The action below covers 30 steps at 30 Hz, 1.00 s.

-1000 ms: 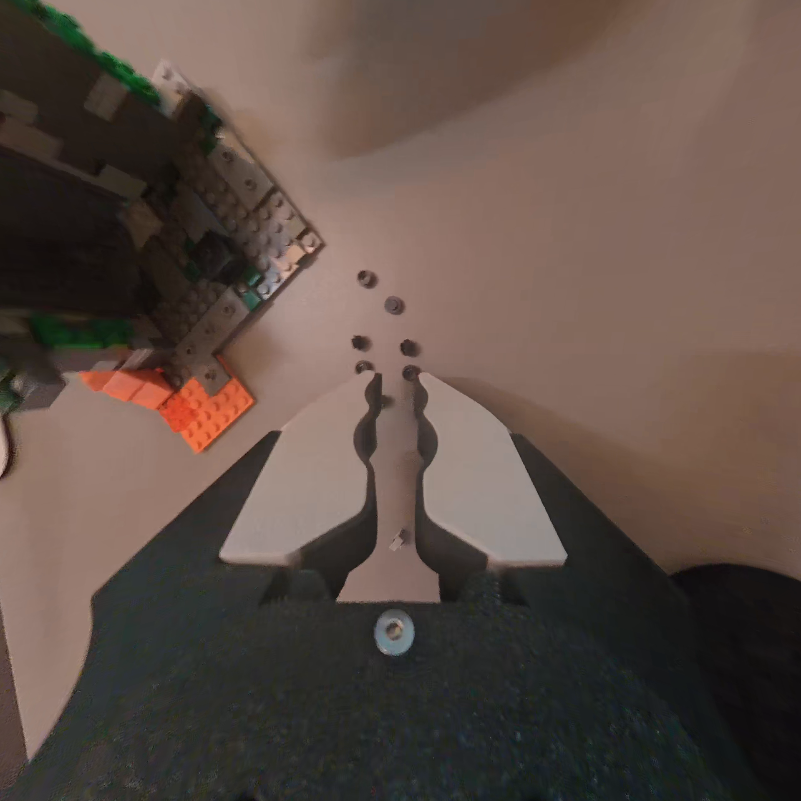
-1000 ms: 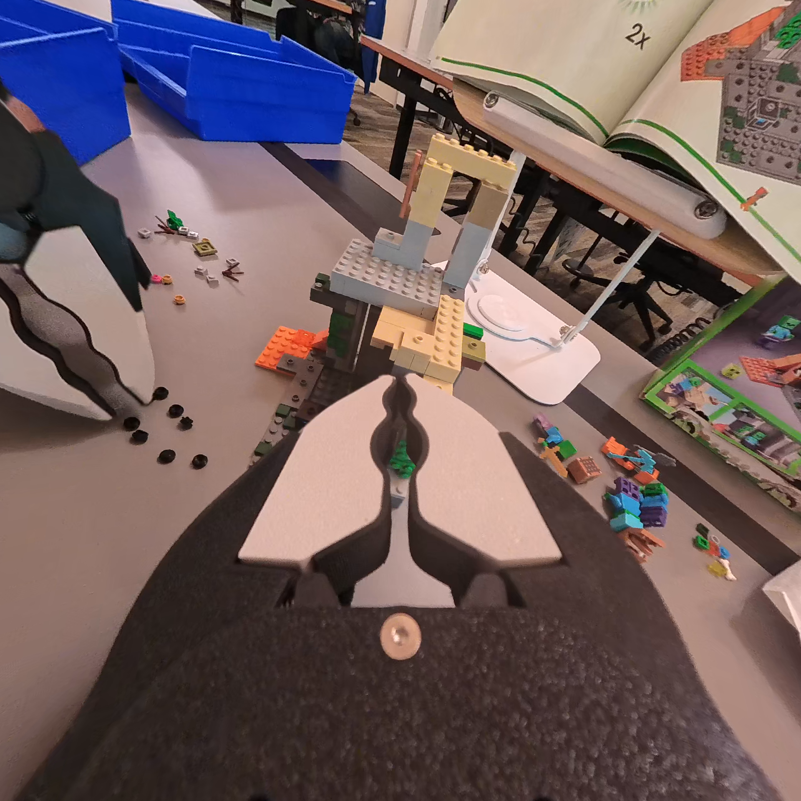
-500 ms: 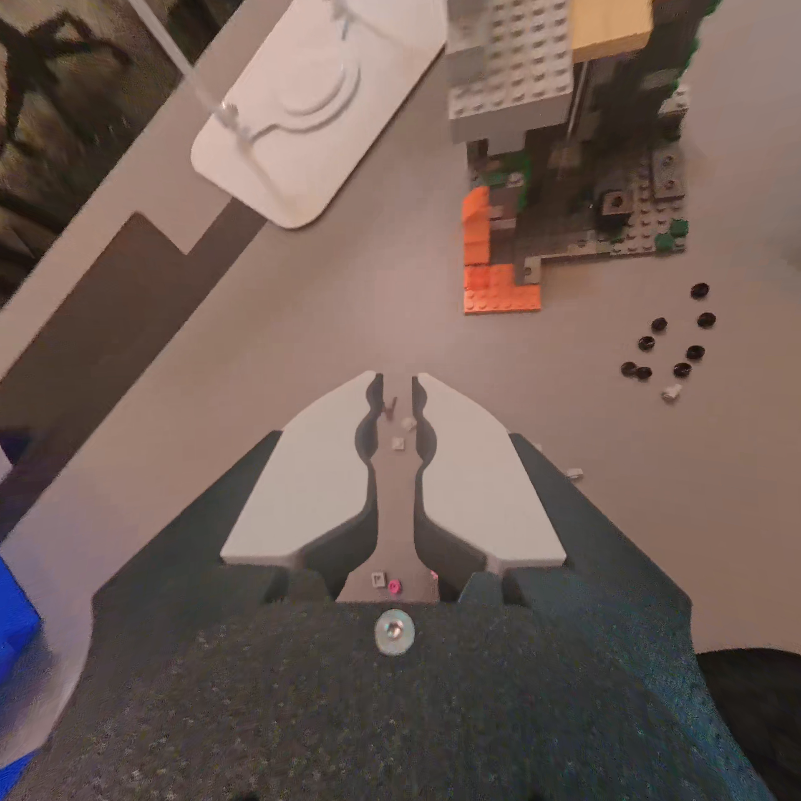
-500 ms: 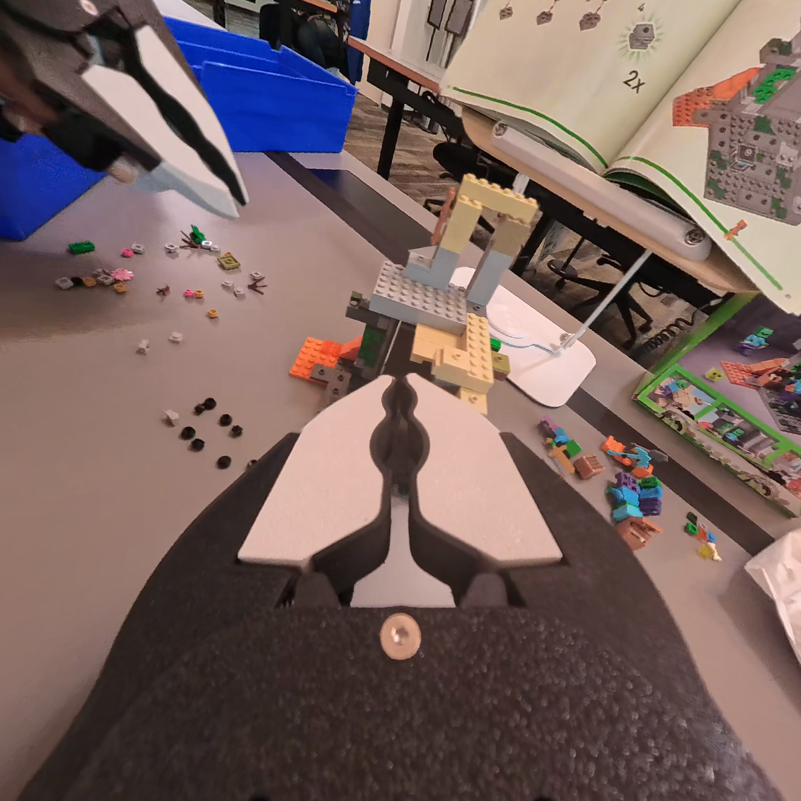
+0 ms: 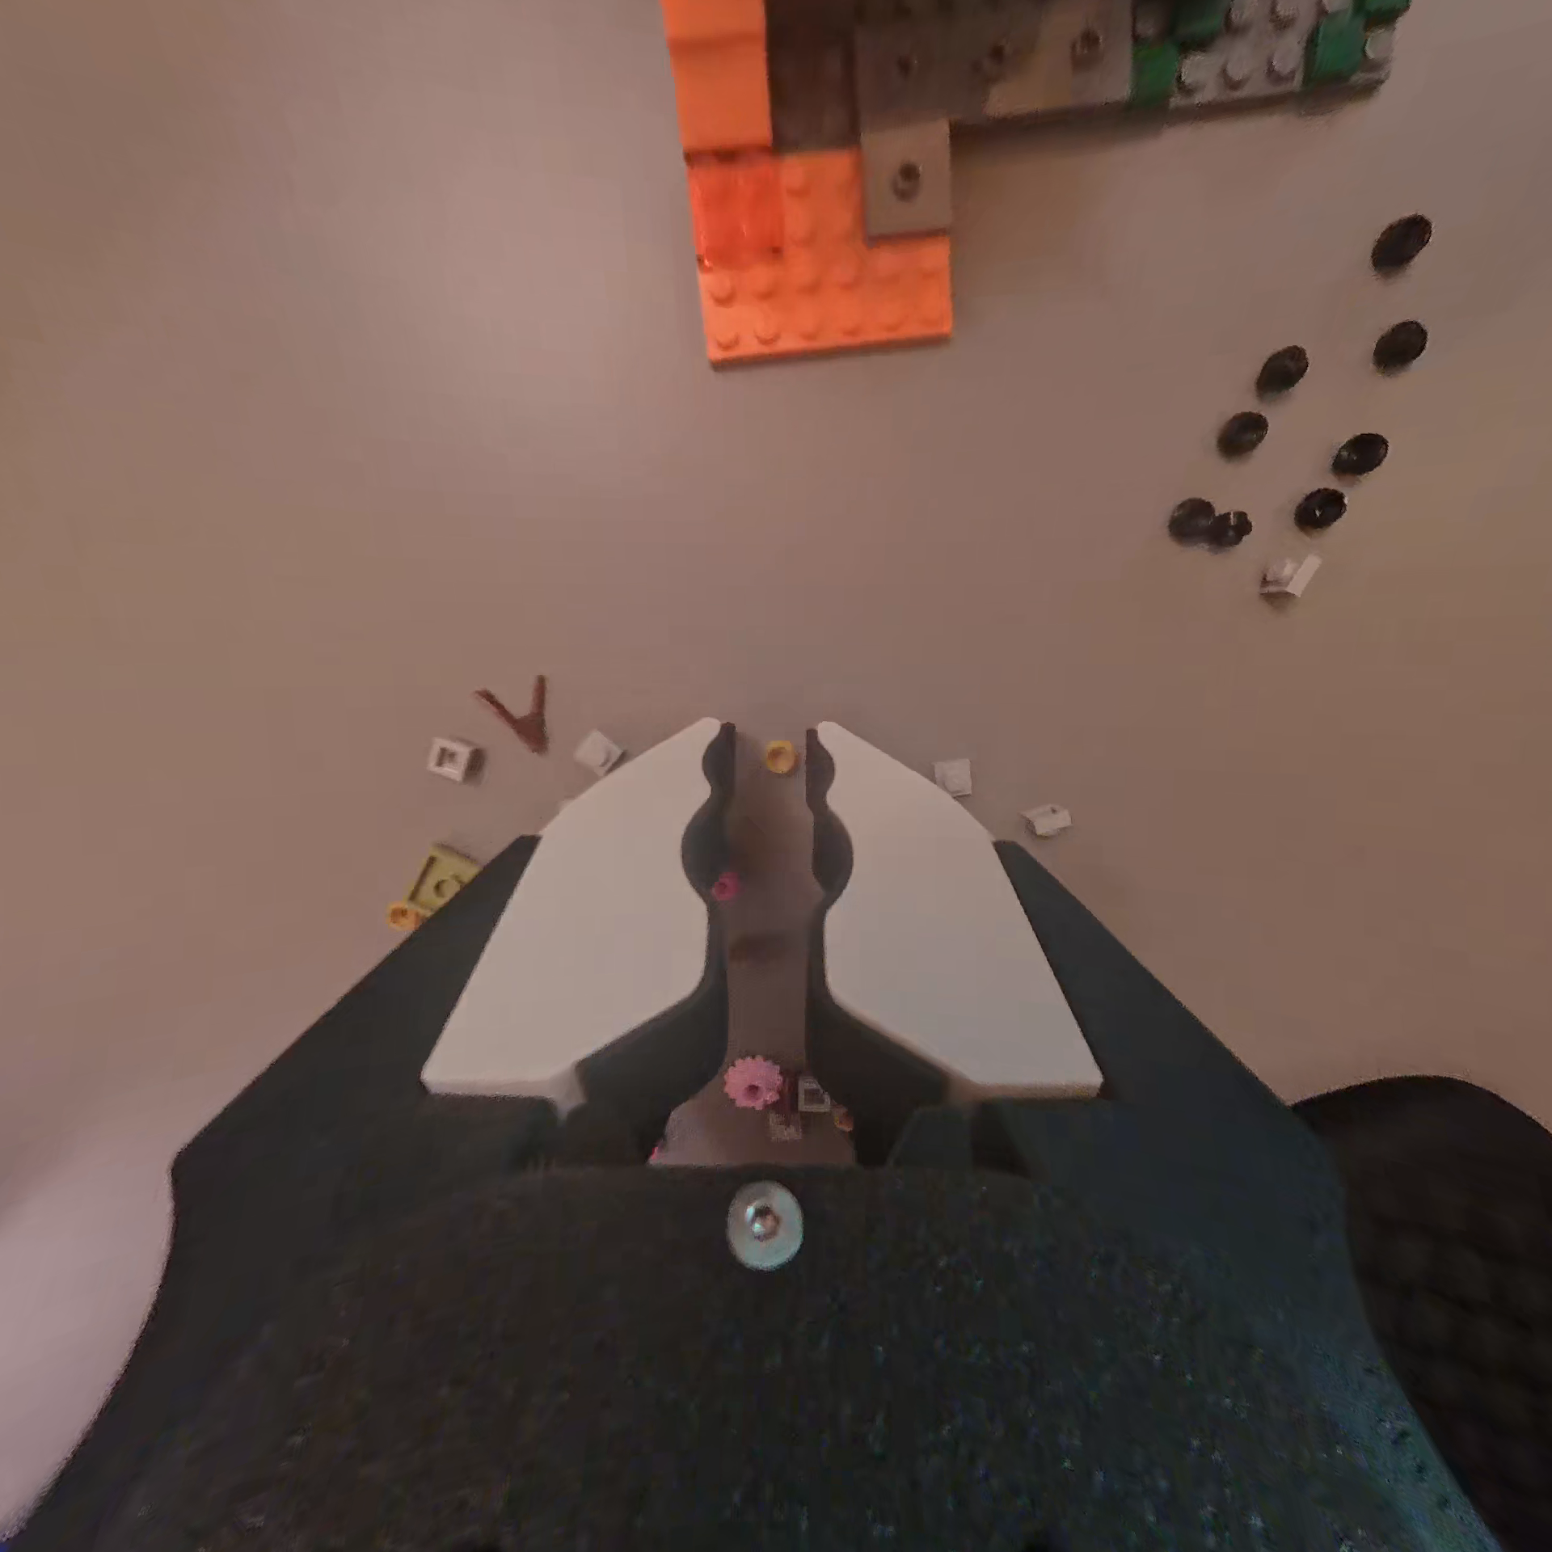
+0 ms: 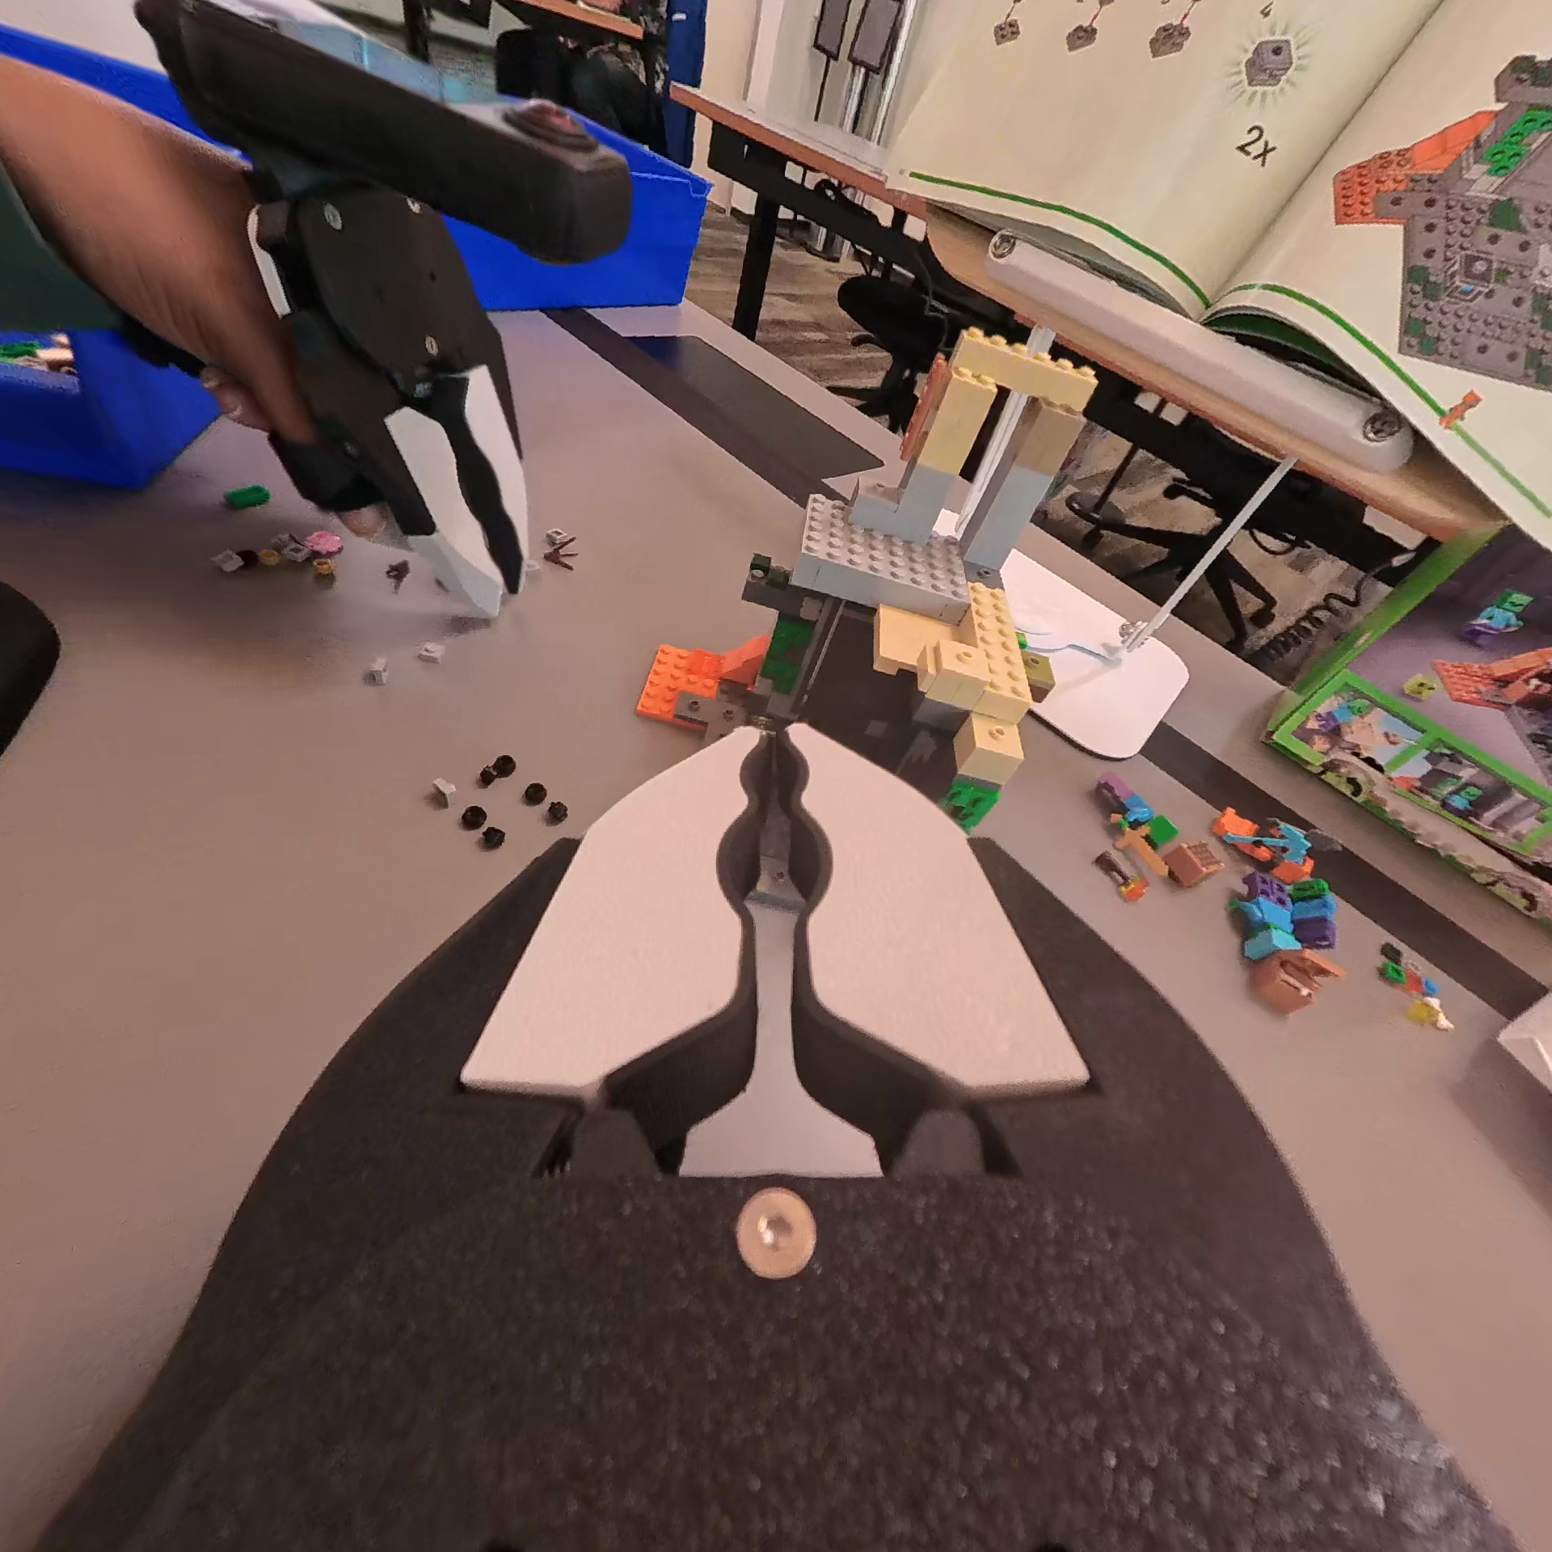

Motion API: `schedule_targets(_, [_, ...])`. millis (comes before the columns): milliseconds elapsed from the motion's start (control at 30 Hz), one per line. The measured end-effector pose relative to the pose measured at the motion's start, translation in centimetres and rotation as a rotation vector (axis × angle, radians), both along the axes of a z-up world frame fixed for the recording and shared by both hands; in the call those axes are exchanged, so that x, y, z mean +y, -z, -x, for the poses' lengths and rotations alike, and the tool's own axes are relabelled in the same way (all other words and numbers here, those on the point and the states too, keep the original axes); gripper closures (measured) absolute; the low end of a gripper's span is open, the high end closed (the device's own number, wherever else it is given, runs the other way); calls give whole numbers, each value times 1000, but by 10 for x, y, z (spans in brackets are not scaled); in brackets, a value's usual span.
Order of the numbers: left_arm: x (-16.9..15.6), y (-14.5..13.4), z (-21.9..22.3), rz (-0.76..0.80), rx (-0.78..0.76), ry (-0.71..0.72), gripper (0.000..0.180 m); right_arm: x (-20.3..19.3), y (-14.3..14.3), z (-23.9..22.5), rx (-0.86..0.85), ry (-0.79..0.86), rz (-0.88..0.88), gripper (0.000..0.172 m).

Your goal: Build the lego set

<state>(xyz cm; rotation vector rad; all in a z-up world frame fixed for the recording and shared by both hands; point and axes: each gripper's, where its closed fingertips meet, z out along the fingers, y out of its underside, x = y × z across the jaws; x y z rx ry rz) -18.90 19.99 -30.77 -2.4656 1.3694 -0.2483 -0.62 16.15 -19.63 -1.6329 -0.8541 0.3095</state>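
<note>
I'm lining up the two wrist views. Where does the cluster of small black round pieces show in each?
Left wrist view: black round pieces, right side, upper half, on the grey table.
Right wrist view: same pieces, left of centre.
Shared landmark: orange plate at the brick model's base.

Grey table [image 6: 252, 924] carries brick model [image 6: 907, 605], scattered black studs [image 6: 512, 798]
</note>
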Motion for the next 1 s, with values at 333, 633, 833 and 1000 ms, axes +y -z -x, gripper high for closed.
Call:
schedule_targets(333, [-9,2,-2,35,1,-26,173,0,1,-4,23,-6,2,172])
schedule_targets(633, [26,-39,-20,-336,-241,-259,166,-2,1,-6,44,-13,-1,172])
schedule_targets(833, [18,-79,-21,-577,-365,-359,164,-4,1,-5,65,-30,3,172])
schedule_targets(1000, [-13,-97,-35,-654,-454,-374,167,-6,2,-4,61,-38,-3,172])
